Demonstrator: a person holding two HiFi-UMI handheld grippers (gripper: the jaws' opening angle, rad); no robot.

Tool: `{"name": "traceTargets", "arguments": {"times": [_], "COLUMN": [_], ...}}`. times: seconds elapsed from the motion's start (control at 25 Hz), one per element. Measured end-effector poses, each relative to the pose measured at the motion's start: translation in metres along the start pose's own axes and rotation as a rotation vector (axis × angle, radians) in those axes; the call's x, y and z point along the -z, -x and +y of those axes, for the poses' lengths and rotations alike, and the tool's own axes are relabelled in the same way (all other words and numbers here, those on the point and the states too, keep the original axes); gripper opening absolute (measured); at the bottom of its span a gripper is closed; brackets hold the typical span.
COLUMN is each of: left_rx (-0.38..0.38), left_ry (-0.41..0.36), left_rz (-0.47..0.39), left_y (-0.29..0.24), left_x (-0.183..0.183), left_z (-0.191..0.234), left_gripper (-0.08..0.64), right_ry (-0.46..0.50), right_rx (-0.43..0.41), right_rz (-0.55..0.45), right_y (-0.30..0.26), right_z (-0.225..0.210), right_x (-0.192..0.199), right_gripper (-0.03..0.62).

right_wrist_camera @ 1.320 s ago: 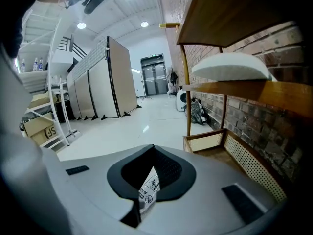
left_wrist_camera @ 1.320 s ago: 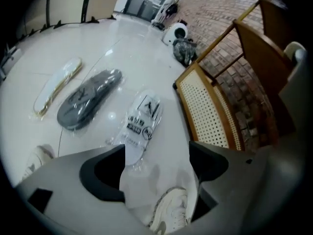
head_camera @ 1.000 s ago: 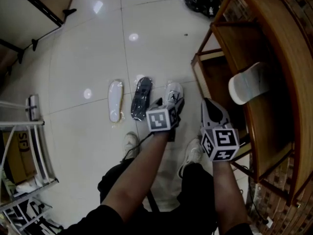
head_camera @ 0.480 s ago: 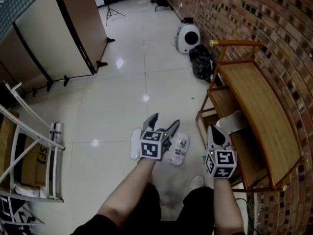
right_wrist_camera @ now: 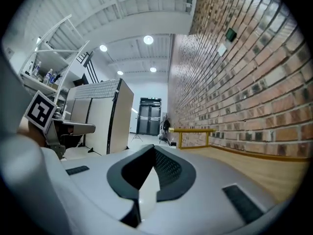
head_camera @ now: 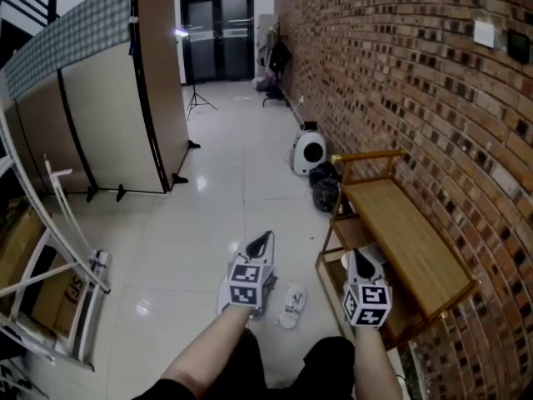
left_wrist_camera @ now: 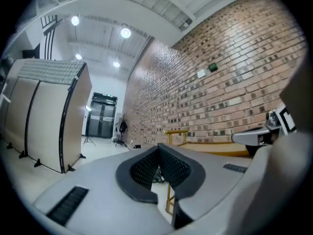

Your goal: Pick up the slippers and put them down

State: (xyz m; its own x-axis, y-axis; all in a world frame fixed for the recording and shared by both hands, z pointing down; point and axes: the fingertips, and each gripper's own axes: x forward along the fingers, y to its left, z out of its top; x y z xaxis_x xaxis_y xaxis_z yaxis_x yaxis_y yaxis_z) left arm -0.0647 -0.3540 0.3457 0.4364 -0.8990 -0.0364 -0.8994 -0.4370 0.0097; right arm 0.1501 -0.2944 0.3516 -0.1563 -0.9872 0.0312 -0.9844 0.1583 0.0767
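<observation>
A white slipper (head_camera: 291, 305) lies on the pale floor between my two arms, below both grippers. A second white piece (head_camera: 223, 297) peeks out left of my left gripper's marker cube and is mostly hidden. My left gripper (head_camera: 263, 240) (left_wrist_camera: 157, 153) is held up and points level down the hall. Its jaws have just been closing and are shut with nothing between them. My right gripper (head_camera: 360, 259) (right_wrist_camera: 154, 151) is raised beside the wooden rack (head_camera: 408, 240), jaws together and empty. The rack's lower shelf is hidden behind it.
A brick wall (head_camera: 391, 82) runs along the right behind the rack. A tall partition board (head_camera: 100, 115) stands on the left, and a metal shelf frame (head_camera: 50, 248) stands nearer. A white round appliance (head_camera: 310, 151) and a black bag (head_camera: 325, 192) sit farther along the wall.
Both grippers have risen from near the floor and now point level, away from the slippers. The left jaws, open half a second ago, have shut on nothing. The head view has tilted up.
</observation>
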Motion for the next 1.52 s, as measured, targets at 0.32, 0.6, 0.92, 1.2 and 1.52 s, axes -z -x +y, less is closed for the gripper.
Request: {"name": "traceTargets", "arguments": {"times": [0.32,0.6,0.92,1.2,1.52], "left_rx": [0.028,0.030,0.053,-0.023,-0.138], "left_ry": [0.001,0.016,-0.004,0.049,0.056], "left_rz": [-0.080,-0.100,-0.077,-0.087,-0.090], "left_y": [0.066,0.111,0.147,0.194,0.248], "left_x": [-0.035,-0.033,-0.016,-0.001,0.008], "left_z": [-0.019,-0.029,-0.028,-0.010,-0.002], "left_gripper": [0.000,0.002,0.002,0.002,0.002], "right_ry": [0.002,-0.018,0.022,0.051,0.006], "right_rx": [0.016,0.008,-0.088,-0.164,-0.168], "right_rz": [-0.075,-0.092,-0.090,-0.078,-0.039], "right_y": [0.060,0.098,0.131,0.159,0.177], "right_z": [0.007,0.019,0.045,0.052,0.034], "right_x": [-0.031,-0.031,-0.016,0.009,0.034], "right_gripper": [0.003,0.003,0.003,0.003,0.003]}}
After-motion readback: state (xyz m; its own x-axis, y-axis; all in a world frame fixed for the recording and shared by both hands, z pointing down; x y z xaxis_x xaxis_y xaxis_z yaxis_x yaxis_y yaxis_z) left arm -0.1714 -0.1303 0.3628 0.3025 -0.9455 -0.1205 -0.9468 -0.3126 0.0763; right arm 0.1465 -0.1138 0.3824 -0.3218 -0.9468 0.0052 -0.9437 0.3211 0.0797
